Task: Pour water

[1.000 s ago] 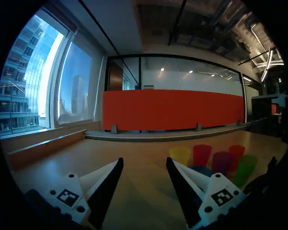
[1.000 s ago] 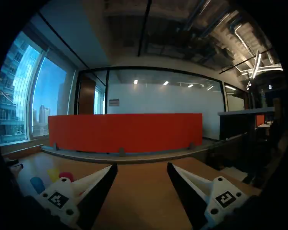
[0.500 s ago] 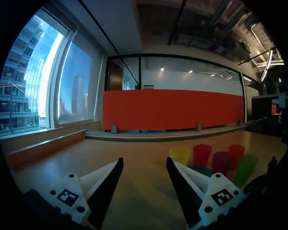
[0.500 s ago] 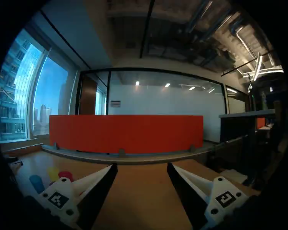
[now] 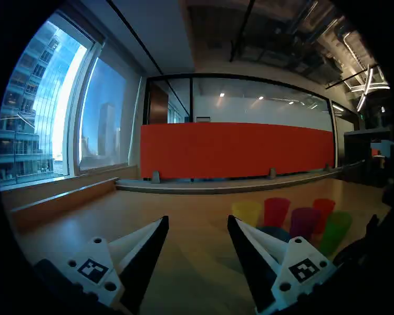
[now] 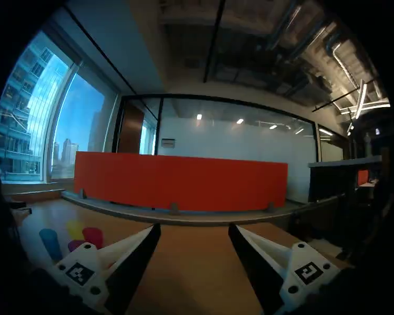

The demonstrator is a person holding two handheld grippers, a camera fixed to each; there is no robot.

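Cups [image 5: 303, 220], coloured plastic, are grouped on the wooden table [image 5: 197, 262], fwd & to the right of the left gripper [image 5: 197, 220]: yellow, pink, purple, red, green, w/ a blue one partly hidden behind that gripper's right finger. Left gripper is held level, low over the table, jaws apart, nothing between them. Right gripper [image 6: 193, 228] is likewise held level over the table, jaws apart & empty. In the right gripper view the cups are seen low at left, beside its left finger. Both grippers are pointed toward an orange partition [image 5: 234, 149] at the table's far edge.
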